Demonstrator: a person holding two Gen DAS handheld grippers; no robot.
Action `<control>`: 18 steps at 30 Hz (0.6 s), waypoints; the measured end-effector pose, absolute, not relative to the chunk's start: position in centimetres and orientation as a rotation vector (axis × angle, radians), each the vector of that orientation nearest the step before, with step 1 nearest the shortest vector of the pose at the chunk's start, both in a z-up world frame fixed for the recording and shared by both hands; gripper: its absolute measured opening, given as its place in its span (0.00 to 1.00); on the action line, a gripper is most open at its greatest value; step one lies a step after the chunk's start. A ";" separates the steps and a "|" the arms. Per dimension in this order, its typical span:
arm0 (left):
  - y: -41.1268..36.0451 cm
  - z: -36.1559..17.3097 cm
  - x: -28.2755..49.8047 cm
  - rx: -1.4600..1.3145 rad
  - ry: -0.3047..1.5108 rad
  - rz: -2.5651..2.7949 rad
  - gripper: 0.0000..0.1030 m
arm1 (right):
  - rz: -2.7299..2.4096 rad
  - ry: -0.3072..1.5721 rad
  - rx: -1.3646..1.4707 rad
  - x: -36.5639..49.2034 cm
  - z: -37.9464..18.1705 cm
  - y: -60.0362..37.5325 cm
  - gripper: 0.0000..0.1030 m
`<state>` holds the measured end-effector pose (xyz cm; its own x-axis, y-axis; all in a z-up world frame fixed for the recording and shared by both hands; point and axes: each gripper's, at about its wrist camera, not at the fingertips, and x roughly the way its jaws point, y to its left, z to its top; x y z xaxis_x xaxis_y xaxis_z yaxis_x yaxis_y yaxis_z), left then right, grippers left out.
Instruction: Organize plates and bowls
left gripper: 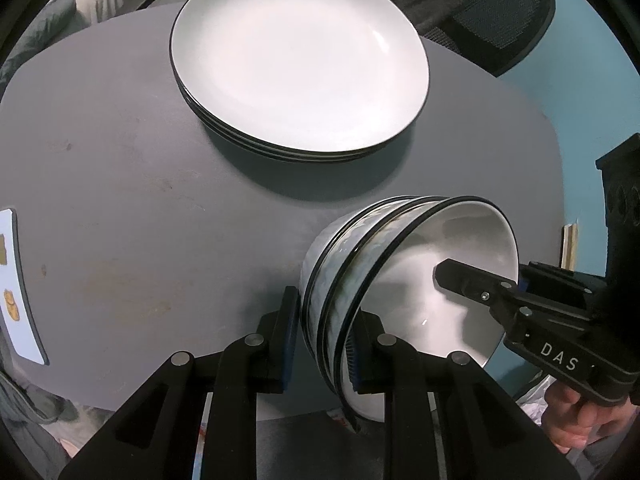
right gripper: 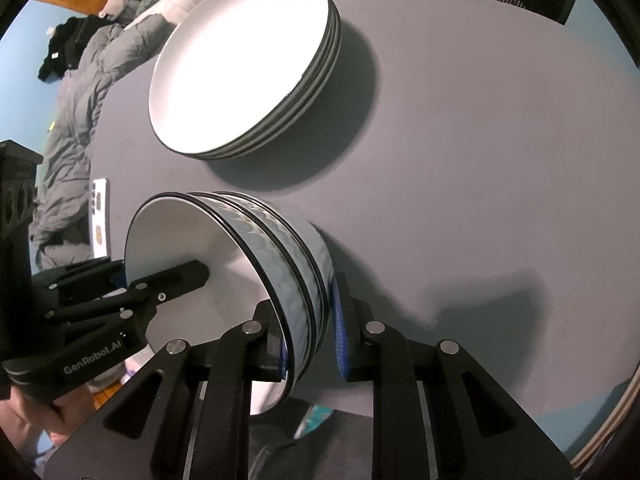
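Observation:
A stack of nested bowls [left gripper: 352, 280], white inside with a blue wave pattern and dark rims, is held above the grey table [left gripper: 120, 200]. My left gripper [left gripper: 324, 344] is shut on its rim, one finger inside, one outside. My right gripper [right gripper: 310, 340] is shut on the opposite rim of the bowl stack [right gripper: 288, 256]. Each gripper shows in the other's view, reaching into the bowl: the right one [left gripper: 480, 288] and the left one [right gripper: 160, 288]. A stack of white plates [left gripper: 300, 56] with dark rims sits on the table beyond; it also shows in the right wrist view [right gripper: 240, 64].
A phone [right gripper: 100, 216] lies at the table's left edge, also visible in the left wrist view [left gripper: 16, 288]. A mesh office chair [left gripper: 480, 12] stands behind the table. A grey quilt [right gripper: 76, 120] lies to the left. A dark cabinet [left gripper: 624, 200] is at the right.

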<state>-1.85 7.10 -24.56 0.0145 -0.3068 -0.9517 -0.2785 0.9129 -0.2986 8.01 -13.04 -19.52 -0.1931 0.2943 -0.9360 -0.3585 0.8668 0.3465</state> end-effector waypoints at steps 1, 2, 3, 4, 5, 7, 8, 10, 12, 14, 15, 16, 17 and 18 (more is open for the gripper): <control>7.1 -24.8 -1.8 -0.460 1.580 -0.022 0.20 | 0.587 1.666 -0.051 8.1 -19.6 -13.0 0.17; 7.0 -25.0 -1.8 -0.452 1.584 -0.019 0.19 | 0.579 1.672 -0.043 8.3 -19.8 -13.0 0.18; 6.8 -25.1 -1.8 -0.441 1.588 -0.017 0.19 | 0.579 1.679 -0.049 8.2 -20.1 -12.9 0.17; 7.0 -25.0 -2.0 -0.433 1.588 -0.018 0.19 | 0.576 1.686 -0.052 8.2 -20.2 -12.8 0.17; 6.9 -25.0 -2.0 -0.429 1.590 -0.017 0.19 | 0.576 1.683 -0.056 8.1 -20.2 -12.7 0.17; 6.9 -24.9 -2.1 -0.440 1.593 -0.019 0.19 | 0.583 1.683 -0.068 8.0 -19.9 -12.6 0.17; 6.9 -24.8 -2.1 -0.448 1.595 -0.021 0.20 | 0.584 1.682 -0.070 8.0 -19.9 -12.6 0.18; 7.0 -24.3 -2.1 -0.451 1.594 -0.025 0.20 | 0.586 1.682 -0.068 8.1 -19.7 -12.6 0.17; 7.1 -23.6 -2.0 -0.445 1.585 -0.030 0.20 | 0.587 1.678 -0.068 8.1 -19.2 -12.6 0.18; 7.5 -22.8 -1.8 -0.442 1.577 -0.033 0.19 | 0.589 1.670 -0.067 8.3 -18.3 -12.4 0.18; 7.6 -22.3 -1.6 -0.444 1.572 -0.035 0.19 | 0.593 1.667 -0.069 8.4 -17.8 -12.3 0.18; 7.9 -21.9 -1.5 -0.445 1.566 -0.035 0.19 | 0.592 1.664 -0.066 8.5 -17.5 -12.2 0.18; 8.1 -21.3 -1.3 -0.446 1.557 -0.036 0.19 | 0.596 1.659 -0.067 8.7 -17.0 -12.1 0.18; 8.4 -20.9 -1.2 -0.444 1.550 -0.037 0.20 | 0.601 1.654 -0.069 8.9 -16.6 -11.9 0.18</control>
